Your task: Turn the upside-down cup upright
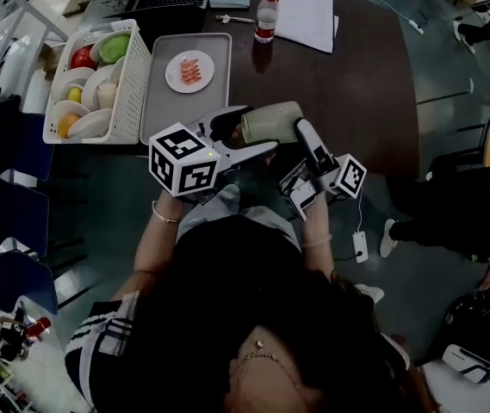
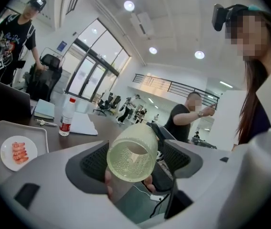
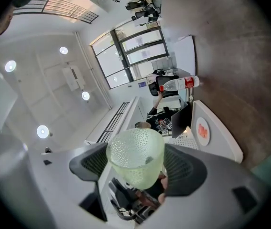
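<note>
Pale-green cup (image 1: 270,121) sideways, firm in right gripper (image 3: 135,168), loose between open left gripper (image 2: 133,162) jaws

Cup (image 1: 272,122): pale yellow-green, translucent, fine dimpled dot pattern all over. Surface (image 1: 356,84): dark brown. Tray (image 1: 167,119): plain grey. Plate (image 1: 176,77): white, carrying pink-orange food (image 1: 191,69). Basket (image 1: 137,76): white lattice. Bottle (image 1: 265,15): clear, red cap, red label. Left gripper (image 1: 257,129) and right gripper (image 1: 300,132): white bodies, dark grey ribbed pads on the jaws, cubes with black-and-white square markers.
</note>
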{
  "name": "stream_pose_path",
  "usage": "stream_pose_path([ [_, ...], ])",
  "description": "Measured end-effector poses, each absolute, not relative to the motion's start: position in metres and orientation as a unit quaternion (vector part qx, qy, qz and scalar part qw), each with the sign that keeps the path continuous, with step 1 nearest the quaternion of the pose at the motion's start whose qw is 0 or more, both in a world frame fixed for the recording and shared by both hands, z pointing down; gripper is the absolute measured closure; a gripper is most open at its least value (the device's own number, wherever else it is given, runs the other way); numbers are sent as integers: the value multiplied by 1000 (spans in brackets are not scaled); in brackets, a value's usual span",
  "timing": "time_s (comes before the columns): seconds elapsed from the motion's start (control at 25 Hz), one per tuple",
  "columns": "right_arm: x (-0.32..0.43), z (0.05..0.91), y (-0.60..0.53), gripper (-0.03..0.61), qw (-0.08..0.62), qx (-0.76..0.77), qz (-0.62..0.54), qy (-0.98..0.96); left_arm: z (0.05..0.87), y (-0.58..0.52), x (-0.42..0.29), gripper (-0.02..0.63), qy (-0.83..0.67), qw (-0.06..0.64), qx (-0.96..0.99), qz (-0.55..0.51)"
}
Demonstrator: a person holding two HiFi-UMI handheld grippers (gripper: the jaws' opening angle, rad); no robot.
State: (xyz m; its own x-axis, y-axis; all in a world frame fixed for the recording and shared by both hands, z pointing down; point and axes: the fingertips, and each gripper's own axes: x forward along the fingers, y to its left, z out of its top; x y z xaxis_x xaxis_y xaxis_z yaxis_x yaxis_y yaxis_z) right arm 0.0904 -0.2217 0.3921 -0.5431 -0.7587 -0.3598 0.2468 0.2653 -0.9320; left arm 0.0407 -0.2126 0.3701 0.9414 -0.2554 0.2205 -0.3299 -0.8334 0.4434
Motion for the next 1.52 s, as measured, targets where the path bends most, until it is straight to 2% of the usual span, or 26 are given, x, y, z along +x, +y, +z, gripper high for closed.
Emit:
stream_pose_path([
  [0.2, 90, 393, -222, 199, 441, -187, -580, 659, 374, -214, 43, 253, -156, 238, 955, 88],
  [0.28, 90, 393, -222, 199, 442, -184, -582, 658, 376, -214, 43, 287, -159, 237, 954, 90],
  [1.08, 94, 394, -226, 198, 459, -151, -569, 665, 377, -223, 44, 291, -168, 233, 953, 100],
  [1.32, 108, 407, -227, 199, 464, -183, -568, 655, 382, -229, 41, 291, -184, 223, 950, 120],
  [1.52, 129, 424, -229, 199, 441, -270, -549, 657, 393, -233, 36, 291, -199, 206, 944, 167],
])
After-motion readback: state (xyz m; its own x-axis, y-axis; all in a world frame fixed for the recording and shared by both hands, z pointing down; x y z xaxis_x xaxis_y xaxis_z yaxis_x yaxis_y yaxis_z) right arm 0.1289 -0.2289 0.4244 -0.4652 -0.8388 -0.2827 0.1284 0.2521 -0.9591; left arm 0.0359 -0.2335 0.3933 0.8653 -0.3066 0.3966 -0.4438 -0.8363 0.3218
